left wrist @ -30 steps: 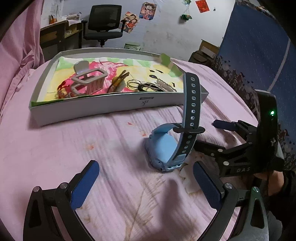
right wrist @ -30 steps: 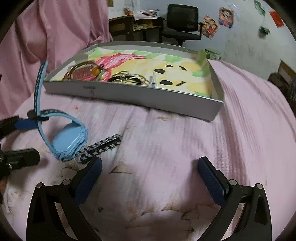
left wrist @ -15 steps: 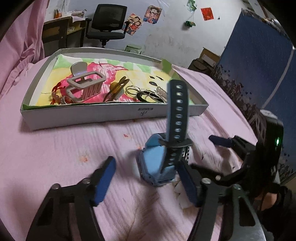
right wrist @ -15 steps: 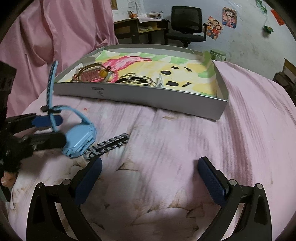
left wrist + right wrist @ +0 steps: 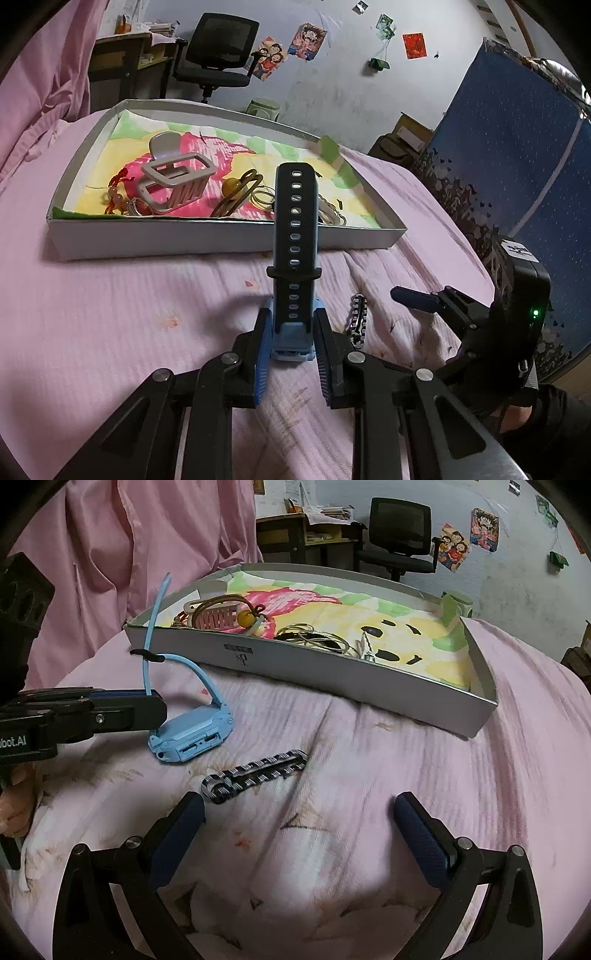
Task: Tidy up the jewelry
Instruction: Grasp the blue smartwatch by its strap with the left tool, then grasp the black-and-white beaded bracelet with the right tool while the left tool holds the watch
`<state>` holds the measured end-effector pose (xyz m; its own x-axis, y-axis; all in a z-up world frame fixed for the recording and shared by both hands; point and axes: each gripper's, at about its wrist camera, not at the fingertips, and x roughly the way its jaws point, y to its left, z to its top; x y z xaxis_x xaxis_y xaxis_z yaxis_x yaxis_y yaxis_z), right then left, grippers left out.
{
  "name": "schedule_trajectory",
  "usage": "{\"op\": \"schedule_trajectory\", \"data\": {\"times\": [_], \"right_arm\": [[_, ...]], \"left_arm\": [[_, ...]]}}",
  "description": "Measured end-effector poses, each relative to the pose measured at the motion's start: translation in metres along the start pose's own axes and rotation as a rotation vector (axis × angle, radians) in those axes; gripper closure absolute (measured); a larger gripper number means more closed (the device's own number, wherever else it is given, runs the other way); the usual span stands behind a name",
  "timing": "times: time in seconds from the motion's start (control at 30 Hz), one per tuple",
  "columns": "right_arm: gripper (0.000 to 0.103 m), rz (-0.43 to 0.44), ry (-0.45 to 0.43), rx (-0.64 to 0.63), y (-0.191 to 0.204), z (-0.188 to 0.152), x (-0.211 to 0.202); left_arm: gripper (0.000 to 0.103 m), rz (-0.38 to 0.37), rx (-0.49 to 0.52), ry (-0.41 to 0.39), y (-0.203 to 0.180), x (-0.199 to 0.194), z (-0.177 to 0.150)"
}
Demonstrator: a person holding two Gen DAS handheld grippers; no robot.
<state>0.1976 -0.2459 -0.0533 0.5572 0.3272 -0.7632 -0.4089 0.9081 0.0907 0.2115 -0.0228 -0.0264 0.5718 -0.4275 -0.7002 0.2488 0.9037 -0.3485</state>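
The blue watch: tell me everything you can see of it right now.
The watch is a light-blue, plastic-looking smartwatch with a chunky square case and a rubbery strap, dark outside with a row of holes, blue inside. The strap is buckled into a loop, its free end pointing up. It stands on its side on the pink bedspread, in front of the tray, beside a black-and-white bracelet. The left gripper is closing on its case, pads at both sides.

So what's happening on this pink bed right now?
A person is tidying jewelry into a shallow box. The left tongs are closing around a blue watch on the pink cover, its strap standing up between the pads. The right tongs hang open above a black-and-white braided bracelet lying outside the box. A hair claw already sits inside.
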Motion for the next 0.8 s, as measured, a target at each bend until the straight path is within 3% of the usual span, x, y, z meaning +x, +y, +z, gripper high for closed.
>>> {"op": "schedule_trajectory", "data": {"times": [0.53, 0.8], "right_arm": [[0.055, 0.020, -0.051, 0.010, 0.012, 0.008, 0.001], [0.067, 0.035, -0.050, 0.011, 0.014, 0.009, 0.004]], "left_arm": [[0.082, 0.030, -0.004, -0.039, 0.001, -0.013, -0.004], [0.082, 0.034, -0.002, -0.037, 0.001, -0.012, -0.005]]}}
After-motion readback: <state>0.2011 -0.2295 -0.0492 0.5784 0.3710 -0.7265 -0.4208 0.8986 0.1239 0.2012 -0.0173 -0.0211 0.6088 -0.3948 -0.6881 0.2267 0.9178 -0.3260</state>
